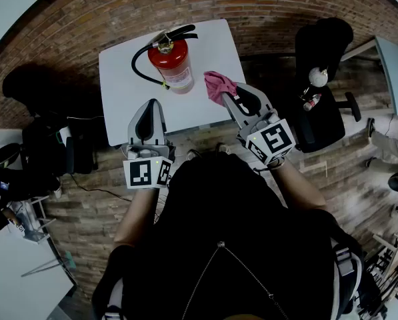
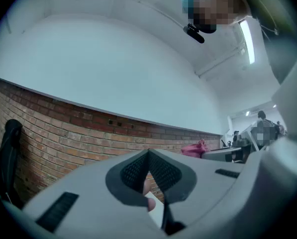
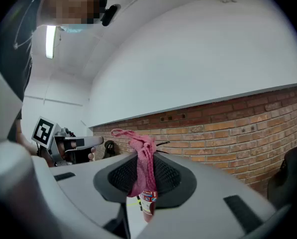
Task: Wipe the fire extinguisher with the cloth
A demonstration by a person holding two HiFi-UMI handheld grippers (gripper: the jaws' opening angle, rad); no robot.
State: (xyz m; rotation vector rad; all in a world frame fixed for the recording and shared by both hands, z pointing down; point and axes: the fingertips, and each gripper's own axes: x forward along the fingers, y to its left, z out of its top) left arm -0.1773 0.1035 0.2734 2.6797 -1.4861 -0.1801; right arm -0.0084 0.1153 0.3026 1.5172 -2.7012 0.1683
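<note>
A red fire extinguisher (image 1: 171, 62) with a black hose and handle stands upright on the small white table (image 1: 122, 92). My right gripper (image 1: 230, 99) is shut on a pink cloth (image 1: 217, 85), held up just right of the extinguisher and apart from it. In the right gripper view the pink cloth (image 3: 143, 166) hangs pinched between the jaws, and a strip of the extinguisher (image 3: 148, 206) shows below it. My left gripper (image 1: 150, 105) is shut with nothing in it, raised over the table's near edge. The left gripper (image 2: 148, 153) points up at the brick wall.
A black office chair (image 1: 322, 72) stands right of the table, with a white desk corner (image 1: 393, 65) beyond it. Dark bags (image 1: 42, 145) and cables lie on the brick-pattern floor at the left. A brick wall (image 3: 238, 128) runs behind the table.
</note>
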